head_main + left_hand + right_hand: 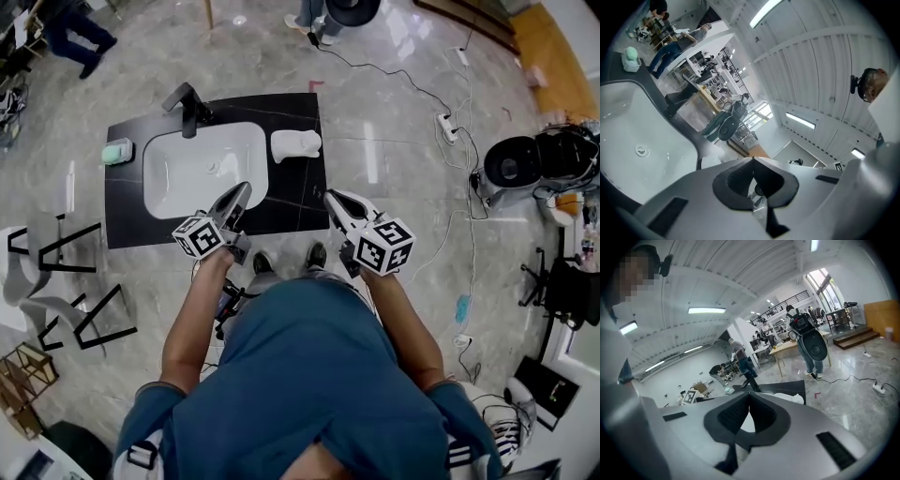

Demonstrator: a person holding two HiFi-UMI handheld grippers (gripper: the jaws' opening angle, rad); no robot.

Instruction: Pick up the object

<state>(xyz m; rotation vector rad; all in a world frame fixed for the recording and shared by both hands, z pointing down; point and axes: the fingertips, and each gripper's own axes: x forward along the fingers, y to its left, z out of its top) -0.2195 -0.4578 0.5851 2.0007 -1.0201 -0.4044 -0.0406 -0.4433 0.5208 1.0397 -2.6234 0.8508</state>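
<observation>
Polished grey marble floor (394,187), bearing a black counter slab (300,202) with a white basin (202,173) sunk into it. Nearest, on the viewer's side of the basin: left gripper (244,189), clenched tip to tip on nothing, poised over the basin's near right corner. Further right of the basin, at the slab's near edge: right gripper (331,197), likewise clamped tight and empty. Behind each gripper, a marker cube (386,246) printed with black-and-white square code patterns. Right of the basin, lying on the slab, apart from both grippers: lumpy white object (295,144). Left of the basin: pale green item (117,151). Just beyond the basin: black faucet (187,108). Well beyond and right of the basin: white power strip (448,127) with trailing cable; standing people (319,19) farthest off.
</observation>
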